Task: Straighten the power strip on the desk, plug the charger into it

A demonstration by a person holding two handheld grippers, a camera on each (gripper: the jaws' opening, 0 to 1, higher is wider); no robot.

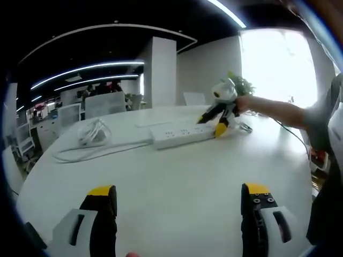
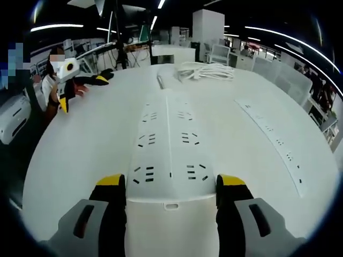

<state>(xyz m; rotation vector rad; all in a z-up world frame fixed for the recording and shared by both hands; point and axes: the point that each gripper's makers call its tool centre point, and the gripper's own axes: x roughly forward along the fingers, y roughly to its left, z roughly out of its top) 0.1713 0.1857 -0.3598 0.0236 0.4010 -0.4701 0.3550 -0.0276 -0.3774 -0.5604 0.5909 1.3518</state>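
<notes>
Right gripper view: right gripper (image 2: 170, 184) clamps power strip (image 2: 169, 144) (straightening underway); charger (image 2: 206, 70) at twelve o'clock, unplugged. Left gripper (image 1: 177, 195) wide, empty.

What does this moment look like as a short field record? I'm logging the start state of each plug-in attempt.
surface: white round desk
power strip: long white plastic power strip, lying flat, one end between the right claw's jaws
right claw: right claw, jaws against the strip's two long sides
left claw: left claw, jaws apart over bare desk, holding nothing
charger: coiled white charger cable lying on the desk, beyond the strip's far end, not plugged in
second strip: flat white strip beside the first, apart from it
</notes>
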